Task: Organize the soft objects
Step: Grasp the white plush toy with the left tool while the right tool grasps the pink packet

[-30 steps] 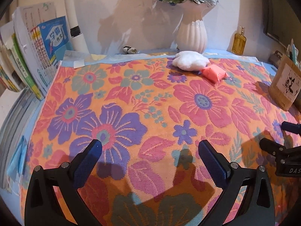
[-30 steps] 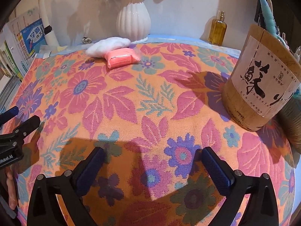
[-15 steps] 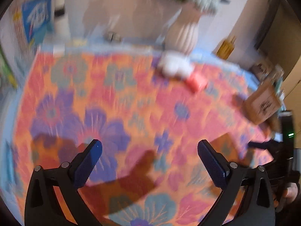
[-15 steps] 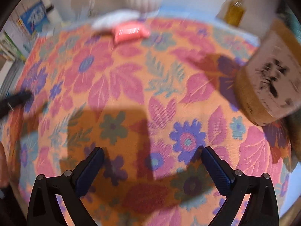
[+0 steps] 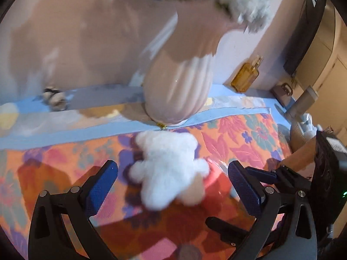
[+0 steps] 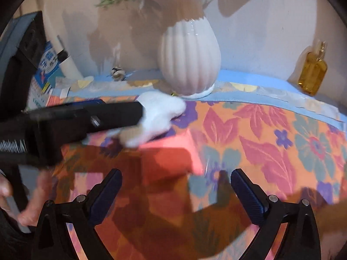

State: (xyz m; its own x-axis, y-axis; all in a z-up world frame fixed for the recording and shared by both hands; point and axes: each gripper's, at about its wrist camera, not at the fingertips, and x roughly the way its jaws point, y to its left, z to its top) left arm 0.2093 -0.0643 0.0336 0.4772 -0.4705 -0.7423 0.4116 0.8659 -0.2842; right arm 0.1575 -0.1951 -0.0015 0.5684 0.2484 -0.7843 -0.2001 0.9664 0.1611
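Two wide-open grippers close on soft things at the table's far edge.
Left gripper (image 5: pixel 172 183) straddles the white plush toy (image 5: pixel 168 166), right gripper (image 6: pixel 176 185) faces the pink packet (image 6: pixel 171 160) touching it. Risks, as I judge: crossing fingers colliding, or a nudged ribbed vase (image 6: pixel 189 58) tipping just behind.

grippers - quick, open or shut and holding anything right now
Left gripper: open, holding nothing, fingers either side of the white plush bear.
Right gripper: open, holding nothing, pink packet just ahead.
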